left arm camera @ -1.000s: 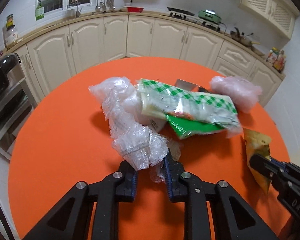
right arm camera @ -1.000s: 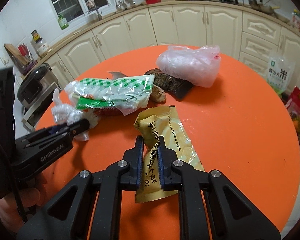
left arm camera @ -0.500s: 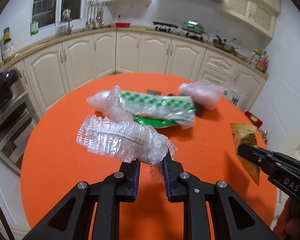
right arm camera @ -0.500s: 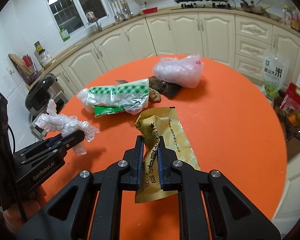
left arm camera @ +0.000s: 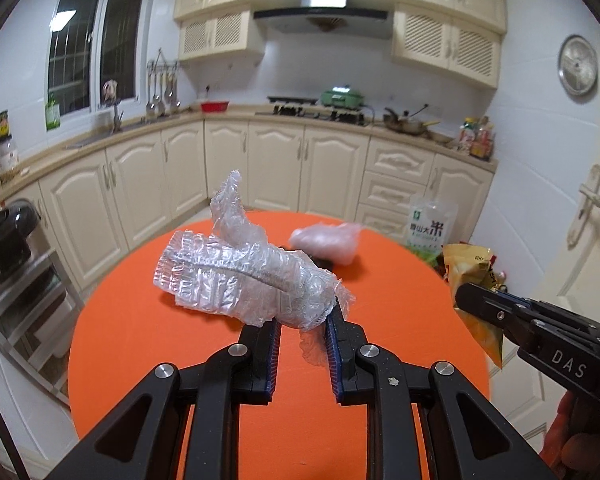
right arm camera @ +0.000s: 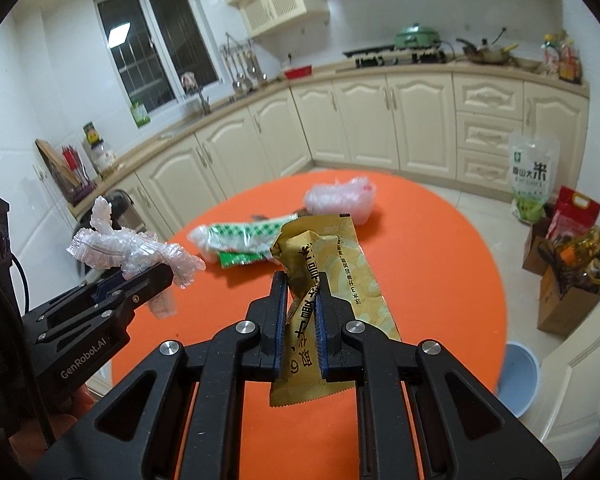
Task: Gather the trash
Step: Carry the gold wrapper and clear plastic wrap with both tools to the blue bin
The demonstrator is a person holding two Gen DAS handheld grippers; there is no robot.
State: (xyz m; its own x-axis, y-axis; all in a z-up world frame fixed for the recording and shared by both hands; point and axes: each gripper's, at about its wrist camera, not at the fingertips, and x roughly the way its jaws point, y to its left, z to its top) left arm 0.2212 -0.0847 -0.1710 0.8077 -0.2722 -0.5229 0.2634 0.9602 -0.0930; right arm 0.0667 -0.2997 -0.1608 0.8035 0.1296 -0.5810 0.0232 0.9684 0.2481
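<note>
Left wrist view, change: the clear wrap point(left arm camera: 240, 280) lay on the table point(left arm camera: 148, 320) a second ago; now it hangs in the air above it, so the pick is done.
Left wrist view, grip: the left gripper point(left arm camera: 303, 326) is clamped on the wrap's right end, film bunched between its blue pads.
Left wrist view, wrap axis: long axis runs from the jaws at lower centre up and left toward mid-frame; a loose tail sticks straight up.
Left wrist view, wrapper: the yellow wrapper point(left arm camera: 470, 276) sits at the right edge, lifted off the table, pinched by the right gripper point(left arm camera: 466, 296).
Right wrist view, change: the wrapper point(right arm camera: 324, 280) is raised too, clear of the table point(right arm camera: 440, 280).
Right wrist view, grip: the right gripper point(right arm camera: 302, 296) is closed on the wrapper's middle.
Right wrist view, wrapper axis: long axis runs bottom to top of the frame, serrated end down, crumpled end up.
Right wrist view, left on table: green pack point(right arm camera: 244, 236) and pink bag point(right arm camera: 340, 198), centre and upper centre.
Meaning: both hands are full; I judge a bin is next, perhaps the blue bucket point(right arm camera: 516, 380) at lower right.
</note>
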